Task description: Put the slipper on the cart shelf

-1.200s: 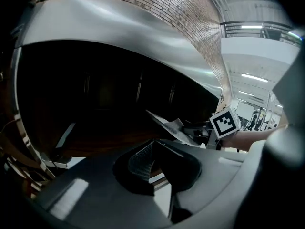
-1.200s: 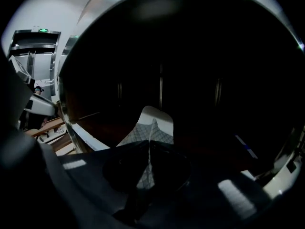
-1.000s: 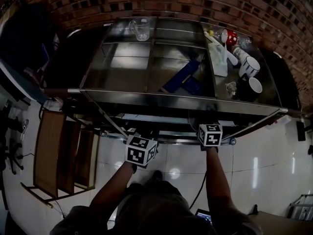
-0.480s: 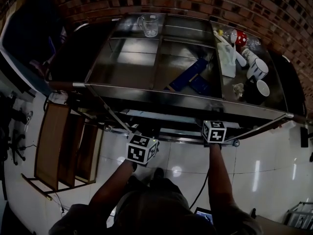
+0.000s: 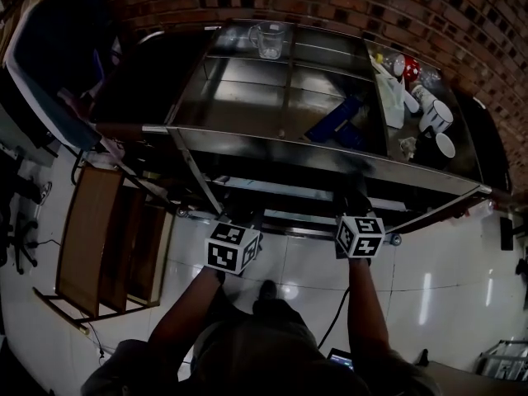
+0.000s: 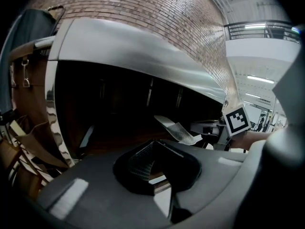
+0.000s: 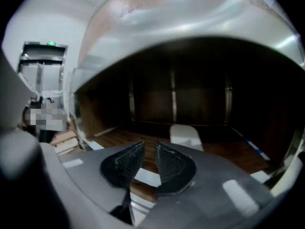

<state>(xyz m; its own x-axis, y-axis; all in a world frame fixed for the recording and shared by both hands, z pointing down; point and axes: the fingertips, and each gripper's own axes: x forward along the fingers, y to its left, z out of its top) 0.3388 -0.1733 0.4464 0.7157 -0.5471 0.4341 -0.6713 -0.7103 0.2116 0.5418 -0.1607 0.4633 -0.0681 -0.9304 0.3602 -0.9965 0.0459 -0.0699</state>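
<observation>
The pale slipper (image 7: 186, 136) lies flat on the wooden lower shelf (image 7: 228, 151) of the steel cart, just beyond my right gripper (image 7: 150, 151). That gripper's jaws are opening, with a narrow gap and nothing between them. In the left gripper view the slipper (image 6: 175, 129) shows as a pale sole beside the right gripper's marker cube (image 6: 237, 120). My left gripper (image 6: 151, 149) has its pads meeting at the tips and holds nothing. In the head view only the two cubes (image 5: 232, 247) (image 5: 360, 236) show at the cart's front edge; the shelf is hidden under the top.
The cart's steel top (image 5: 247, 97) carries a glass mug (image 5: 268, 40), a blue object (image 5: 334, 122) and several cups (image 5: 437, 118) at the right. A wooden rack (image 5: 107, 246) stands on the tiled floor to the left. A brick wall runs behind the cart.
The head view has drifted, so the cart sits a little further right and up. Both marker cubes stay at the cart's front edge, the right one slightly nearer the person.
</observation>
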